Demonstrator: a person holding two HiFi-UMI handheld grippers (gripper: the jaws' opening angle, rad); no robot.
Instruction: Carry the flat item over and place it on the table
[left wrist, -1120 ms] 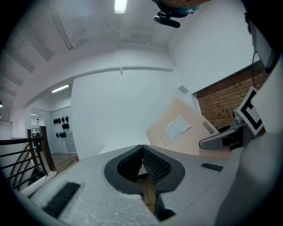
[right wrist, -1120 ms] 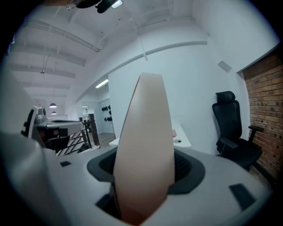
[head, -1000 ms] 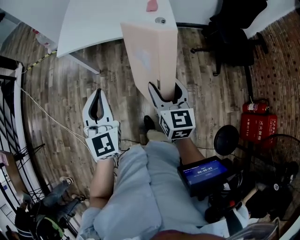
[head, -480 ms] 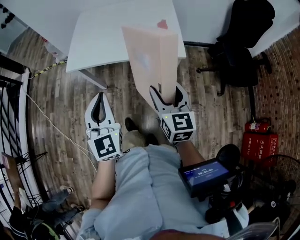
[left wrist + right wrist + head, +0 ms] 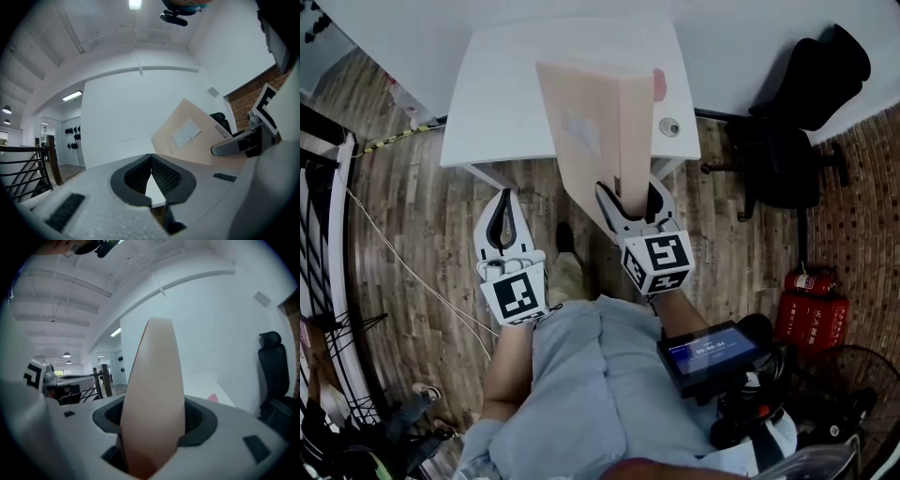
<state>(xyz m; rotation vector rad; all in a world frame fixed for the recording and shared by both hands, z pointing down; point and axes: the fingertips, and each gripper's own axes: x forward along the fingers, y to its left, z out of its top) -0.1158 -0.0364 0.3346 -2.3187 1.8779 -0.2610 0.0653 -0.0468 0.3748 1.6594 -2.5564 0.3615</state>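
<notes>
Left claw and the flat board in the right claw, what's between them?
Nothing. In the head view, only wooden floor shows in the gap between the left claw and the flat board, which the right claw grips.

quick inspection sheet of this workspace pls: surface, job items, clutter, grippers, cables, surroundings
surface: white table, mostly bare.
job's things: beige flat item with a white label, held on edge, not yet laid on the table.
clutter: small pink thing and small round fitting near the table's right edge.
grippers: right gripper clamped on the flat item's lower end; left gripper shut, nothing in it.
cables: thin pale cable across the wooden floor at left.
surroundings: black office chair, red fire extinguisher box, black railing.
</notes>
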